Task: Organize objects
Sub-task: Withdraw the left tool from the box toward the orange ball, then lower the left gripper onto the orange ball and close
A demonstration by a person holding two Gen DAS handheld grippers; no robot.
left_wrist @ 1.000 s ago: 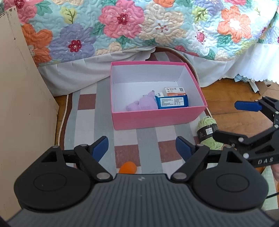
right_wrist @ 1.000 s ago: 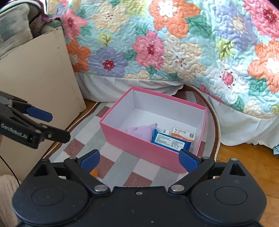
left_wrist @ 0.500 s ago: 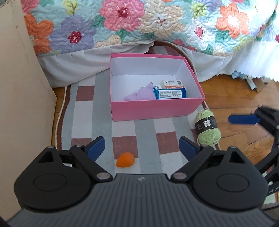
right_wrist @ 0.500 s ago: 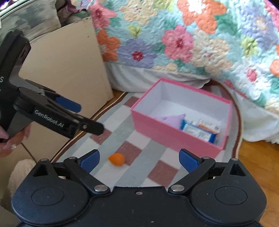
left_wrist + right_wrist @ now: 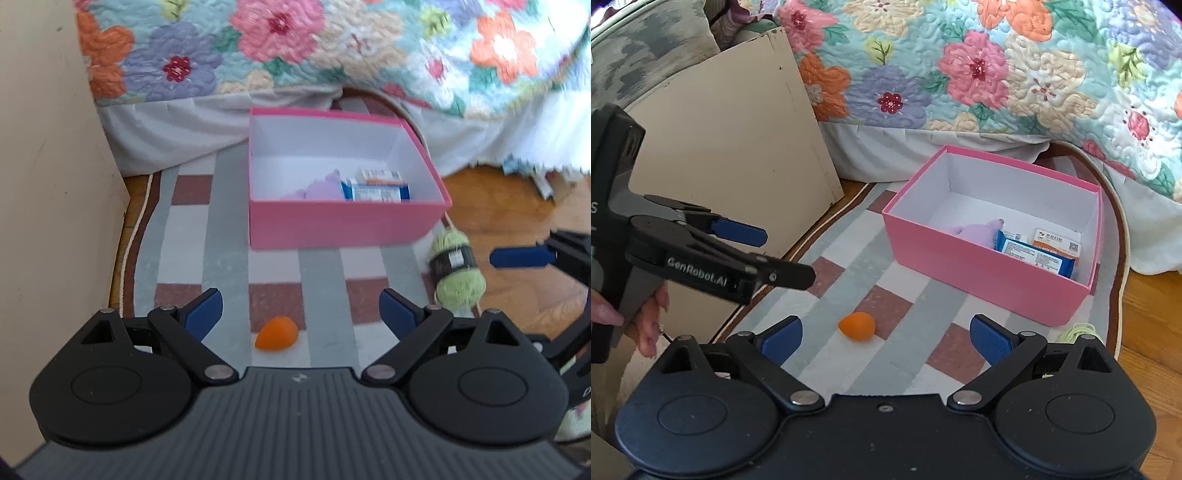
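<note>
The left gripper (image 5: 301, 308) hangs wide open and empty over the small orange object (image 5: 276, 333) on the checked rug (image 5: 225, 266). The pink box (image 5: 343, 221) sits beyond. The green yarn (image 5: 456, 271) lies just right of it. The right gripper (image 5: 886, 336) gapes, holding nothing.

An open box (image 5: 343, 221) sits on the rug (image 5: 229, 266) before the bed (image 5: 332, 48). Inside it lie a soft toy (image 5: 321, 190) and packets (image 5: 376, 192). An egg-shaped toy (image 5: 276, 333) lies nearer; yarn (image 5: 456, 273) lies right of the box.
</note>
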